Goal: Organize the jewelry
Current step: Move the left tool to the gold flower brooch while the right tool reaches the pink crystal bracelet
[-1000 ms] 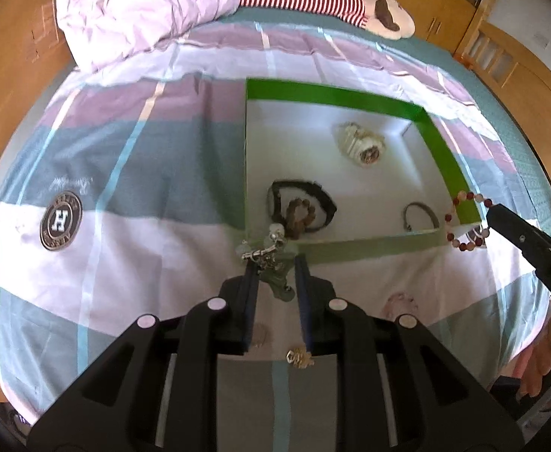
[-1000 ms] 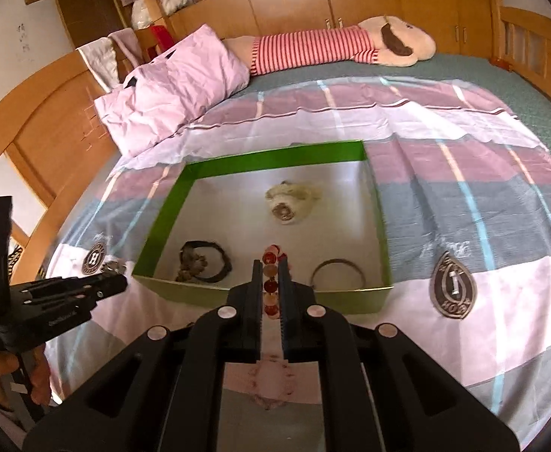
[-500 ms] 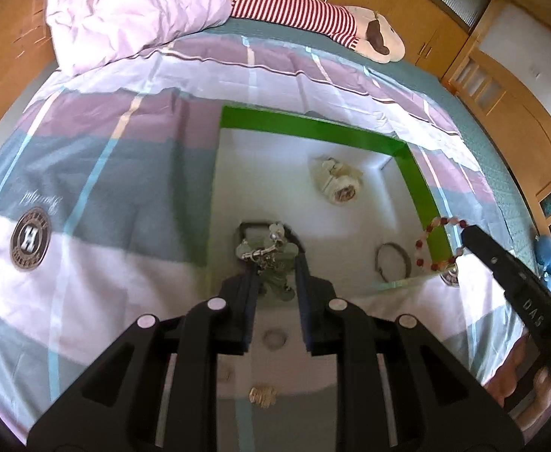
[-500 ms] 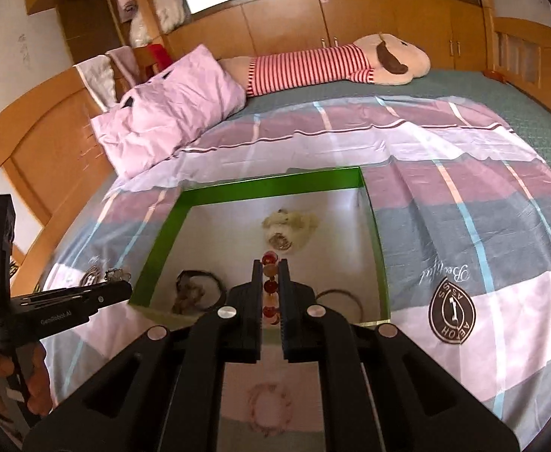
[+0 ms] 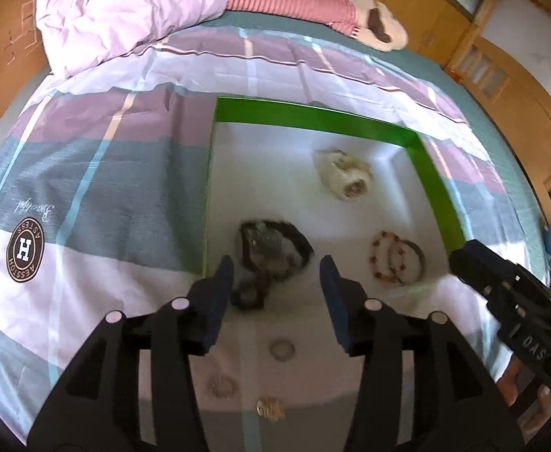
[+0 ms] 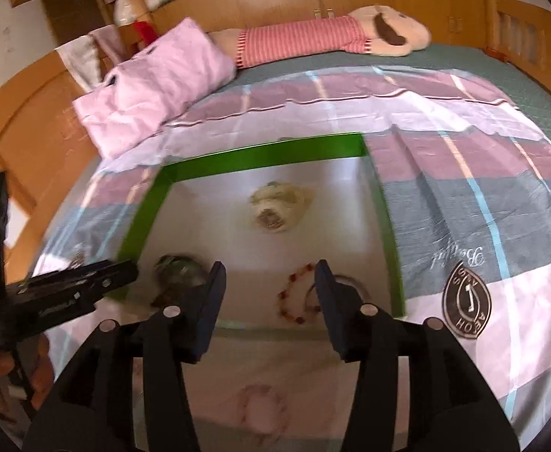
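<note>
With both sets of fingers [image 5: 221, 293] [image 6: 326, 293] standing apart and holding nothing over the green-rimmed white tray [image 5: 313, 115], the dark tangled charm bundle [image 5: 270, 254] and red beaded bracelet [image 5: 386, 260] are lying inside, risking snagging together if nudged.

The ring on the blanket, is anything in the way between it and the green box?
Nothing visible blocks it. The ring lies on the blanket just below the open left gripper; only the green box near wall must be cleared.
</note>
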A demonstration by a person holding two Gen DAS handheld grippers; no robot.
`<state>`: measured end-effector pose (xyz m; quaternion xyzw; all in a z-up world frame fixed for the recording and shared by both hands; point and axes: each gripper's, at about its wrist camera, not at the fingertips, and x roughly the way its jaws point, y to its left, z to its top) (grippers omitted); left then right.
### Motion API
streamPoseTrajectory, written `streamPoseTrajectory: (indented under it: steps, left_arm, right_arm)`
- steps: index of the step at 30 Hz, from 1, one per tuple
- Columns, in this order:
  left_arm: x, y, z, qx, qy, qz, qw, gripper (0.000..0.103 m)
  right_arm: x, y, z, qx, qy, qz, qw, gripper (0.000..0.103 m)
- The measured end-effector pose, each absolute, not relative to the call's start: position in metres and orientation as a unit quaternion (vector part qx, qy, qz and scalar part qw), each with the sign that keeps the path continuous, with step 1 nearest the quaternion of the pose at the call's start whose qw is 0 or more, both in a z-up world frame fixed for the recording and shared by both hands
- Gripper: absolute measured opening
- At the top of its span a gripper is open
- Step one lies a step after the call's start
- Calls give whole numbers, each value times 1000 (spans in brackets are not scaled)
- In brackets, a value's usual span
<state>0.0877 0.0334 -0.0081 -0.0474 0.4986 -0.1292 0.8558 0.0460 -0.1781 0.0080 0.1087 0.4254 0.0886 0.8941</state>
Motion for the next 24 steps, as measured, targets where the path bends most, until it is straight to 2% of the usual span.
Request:
streamPoseTrajectory:
  steps: [4,11,17,24]
  left_arm:
    - [56,35,-10,-16,518,-138,844,65]
    - [28,34,-58,23,583,-117,804,65]
    - [25,35,-69,28,594,-114,796,72]
    - [29,36,-80,20,612,-103,783,72]
  right_arm:
    - [24,-163,3,70,467,112,874,50]
    - [21,-182,-59,73,573,70,813,49]
    - [20,-171,-76,40,594,66,801,48]
    - [19,-152,-89,-8,607,59,793,48]
